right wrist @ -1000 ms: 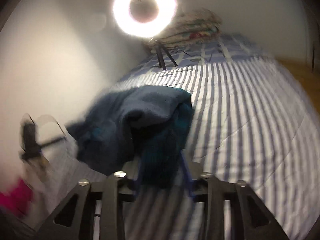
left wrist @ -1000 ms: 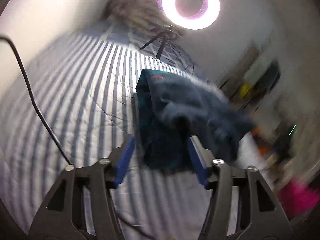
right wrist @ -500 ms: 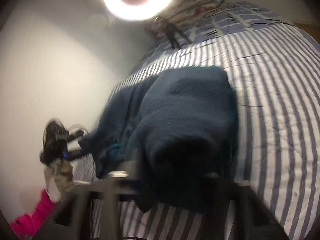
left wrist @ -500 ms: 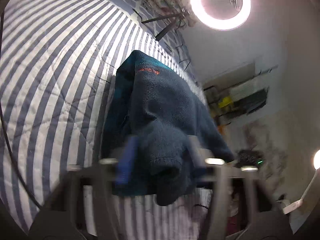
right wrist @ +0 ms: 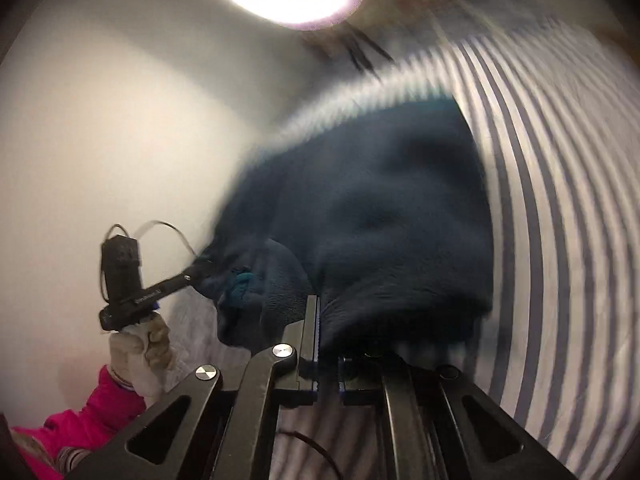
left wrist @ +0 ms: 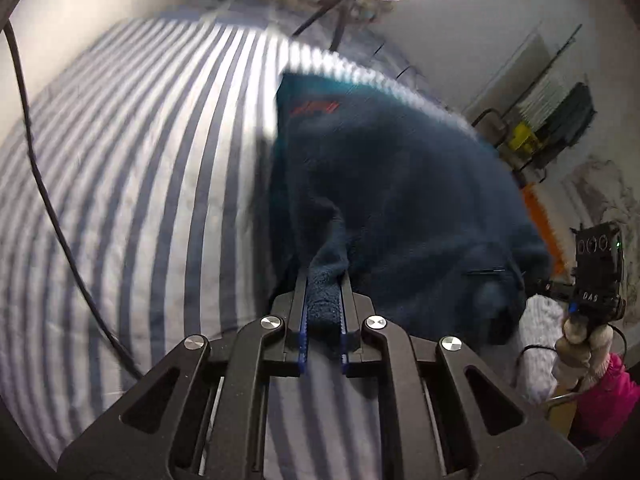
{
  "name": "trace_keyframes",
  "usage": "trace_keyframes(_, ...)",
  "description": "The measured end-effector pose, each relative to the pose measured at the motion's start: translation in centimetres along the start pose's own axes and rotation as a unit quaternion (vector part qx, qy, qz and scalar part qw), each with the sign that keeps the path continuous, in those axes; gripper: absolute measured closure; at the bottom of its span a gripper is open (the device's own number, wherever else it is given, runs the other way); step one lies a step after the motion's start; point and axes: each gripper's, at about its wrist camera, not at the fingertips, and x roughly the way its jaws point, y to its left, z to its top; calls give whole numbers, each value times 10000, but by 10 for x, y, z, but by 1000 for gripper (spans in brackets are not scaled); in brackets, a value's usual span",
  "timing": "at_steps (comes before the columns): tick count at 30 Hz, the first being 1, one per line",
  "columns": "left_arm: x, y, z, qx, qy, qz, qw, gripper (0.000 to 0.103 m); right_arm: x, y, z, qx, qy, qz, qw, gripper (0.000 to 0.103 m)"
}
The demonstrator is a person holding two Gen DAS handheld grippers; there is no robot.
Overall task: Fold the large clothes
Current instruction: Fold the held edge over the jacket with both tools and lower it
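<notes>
Change: a second ago both grippers stood wide with the fleece loose between the jaws; now both have pinched down on it and sit lower and nearer the bedspread
Left gripper (left wrist: pixel 323 280): jaws still closing, narrow, a ridge of fleece clamped between the blue pads
Right gripper (right wrist: pixel 329 330): closed tight on a fold of fleece; right finger hidden under cloth
Dark blue fleece (left wrist: pixel 400 184): bunched near the bed's edge by the wall, on the striped bedspread (left wrist: pixel 132 184); orange logo up
Containers: none seen
</notes>
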Motion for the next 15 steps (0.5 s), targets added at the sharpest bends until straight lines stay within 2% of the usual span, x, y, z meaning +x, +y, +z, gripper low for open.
trace_keyframes(3,-8,-8,-7,162,-139,103,9997,94,19,-15,-11,130,131,-84,9998,101)
trace_keyframes(5,-17,-16,-8,383,-97,190,9990,86,13,-7,-9,2,118,-46,9999,98)
trace_keyframes(6,-25,-17,-8,429,-83,255,9987,83,3,3,-9,-193,166,-14,9997,89)
trace_keyframes(8,-44,-14,-7,389,-220,318,9985,72,-15,18,-10,-552,186,-126,9982,78)
trace_keyframes(9,-57,-13,-7,357,-374,310,9982,72,-32,28,-13,-781,120,-84,9968,74)
trace_keyframes(12,-88,-17,2,433,-755,336,9956,72,-67,45,-18,-1116,-115,52,9937,74)
trace_keyframes(14,-97,-36,18,739,-917,503,9918,72,-85,59,-15,-1414,-346,-106,9893,72)
trace_keyframes(15,-97,-44,25,853,-967,592,9899,72,-92,69,-10,-1660,-511,-334,9842,71)
